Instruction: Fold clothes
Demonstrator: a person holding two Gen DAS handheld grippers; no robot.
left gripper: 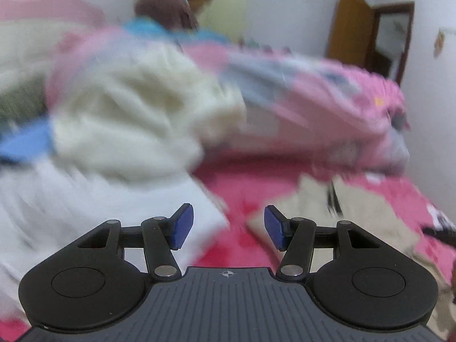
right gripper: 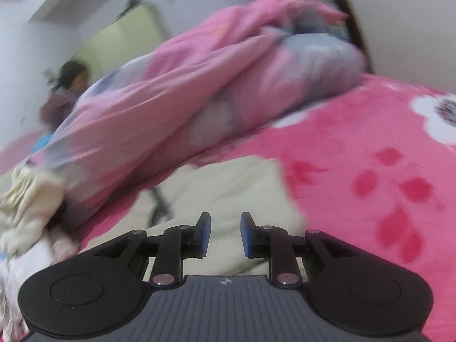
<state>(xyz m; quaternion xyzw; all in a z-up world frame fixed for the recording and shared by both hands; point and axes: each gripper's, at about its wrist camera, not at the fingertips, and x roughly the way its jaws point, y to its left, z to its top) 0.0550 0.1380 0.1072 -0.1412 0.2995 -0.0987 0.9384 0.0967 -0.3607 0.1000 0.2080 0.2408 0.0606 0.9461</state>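
Both claws, left (left gripper: 228,226) and right (right gripper: 225,233), hang apart and empty over the bed (right gripper: 370,171). Under the right claw lies a cream garment (right gripper: 228,188); behind it, a pink quilt (right gripper: 176,85) is heaped. Beyond the quilt a person (right gripper: 67,91) stands by white walls.

Bunched quilt (right gripper: 216,79) blocks beyond; pink blanket (right gripper: 370,176) rightward lies bare

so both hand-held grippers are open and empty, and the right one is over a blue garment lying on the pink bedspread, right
Not quite: the garment under the right hand-held gripper is cream, not blue, as the right wrist view shows. Both it and the left hand-held gripper are open and empty, over the pink bedspread.
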